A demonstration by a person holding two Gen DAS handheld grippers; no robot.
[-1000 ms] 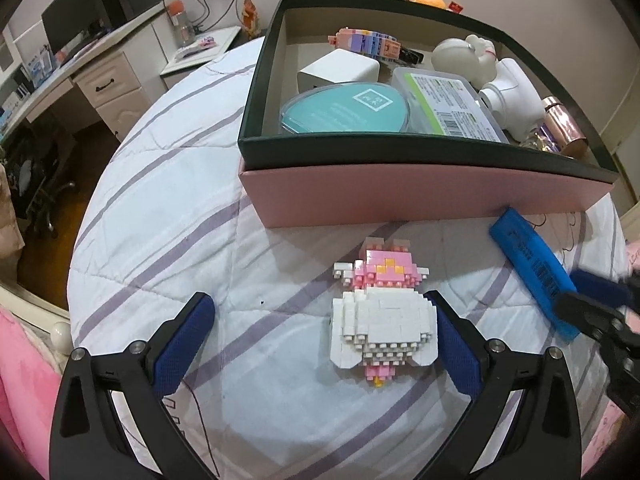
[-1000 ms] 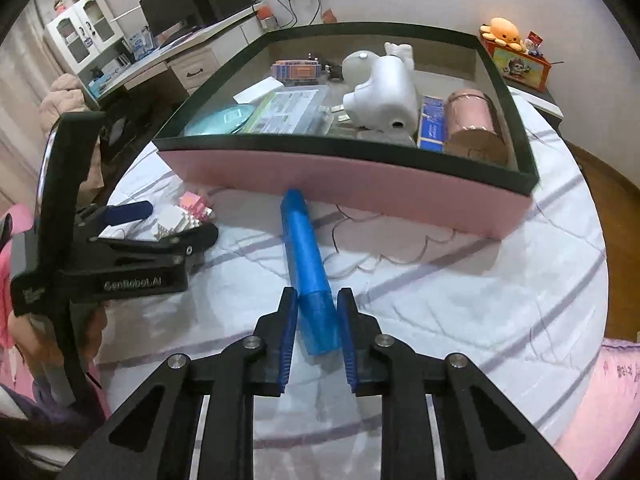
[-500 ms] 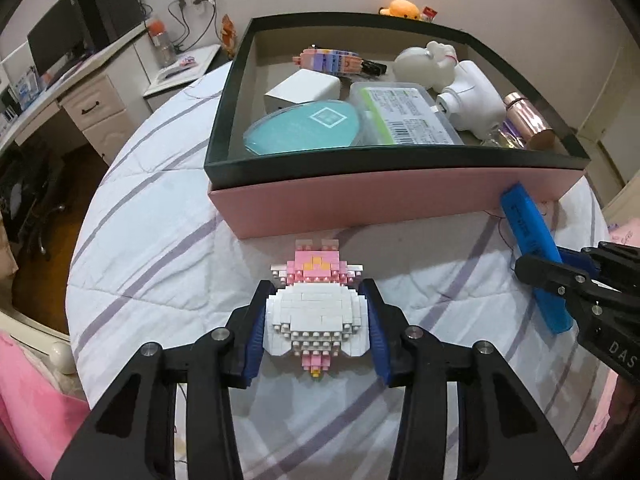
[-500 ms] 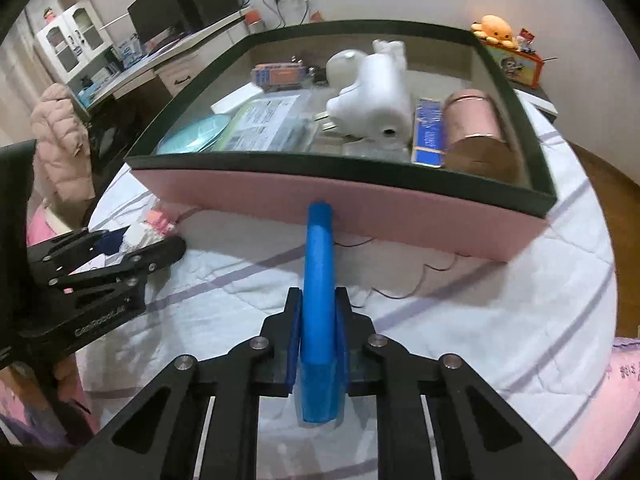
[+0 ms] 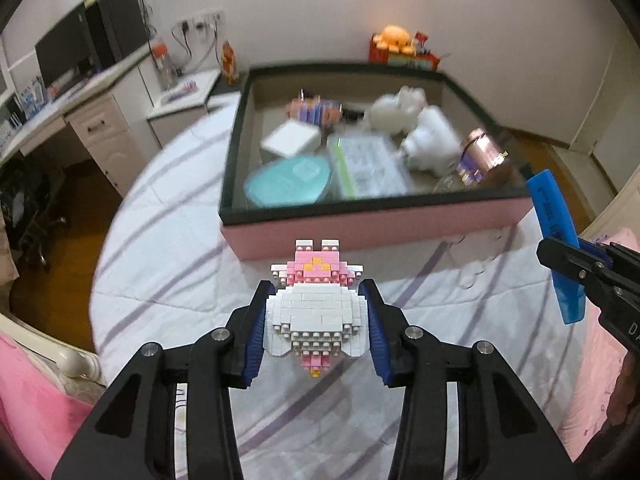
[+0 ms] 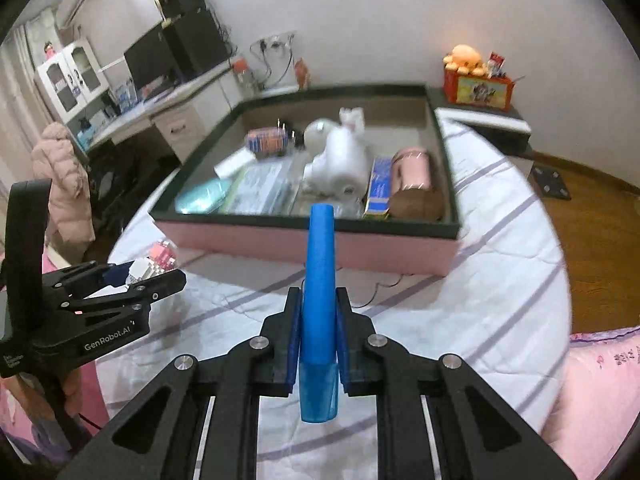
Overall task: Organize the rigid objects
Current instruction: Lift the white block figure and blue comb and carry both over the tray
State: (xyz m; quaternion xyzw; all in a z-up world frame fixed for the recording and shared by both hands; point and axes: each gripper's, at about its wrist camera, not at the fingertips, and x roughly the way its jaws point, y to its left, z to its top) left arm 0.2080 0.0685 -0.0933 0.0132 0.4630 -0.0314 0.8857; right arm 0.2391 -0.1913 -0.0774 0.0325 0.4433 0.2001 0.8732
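My left gripper (image 5: 316, 320) is shut on a pink and white brick figure (image 5: 316, 312) and holds it above the bed, short of the box. My right gripper (image 6: 318, 332) is shut on a long blue case (image 6: 319, 280), lifted and pointing at the box. The pink box with a dark rim (image 5: 372, 224) holds several items: a teal round tin (image 5: 288, 180), a white toy (image 5: 428, 140), a rose-gold cylinder (image 5: 480, 156). The blue case also shows in the left wrist view (image 5: 554, 232), and the brick figure in the right wrist view (image 6: 154, 264).
The box (image 6: 304, 244) lies on a white quilt with purple stripes (image 5: 168, 264). A thin dark cable (image 6: 380, 292) lies on the quilt in front of the box. A desk with monitor (image 5: 72, 92) stands far left. Pink bedding (image 6: 600, 380) lies at the right.
Both grippers have risen from the quilt with their objects. The left one closed on the brick figure a second ago; the right one closed on the blue case and lifted it.
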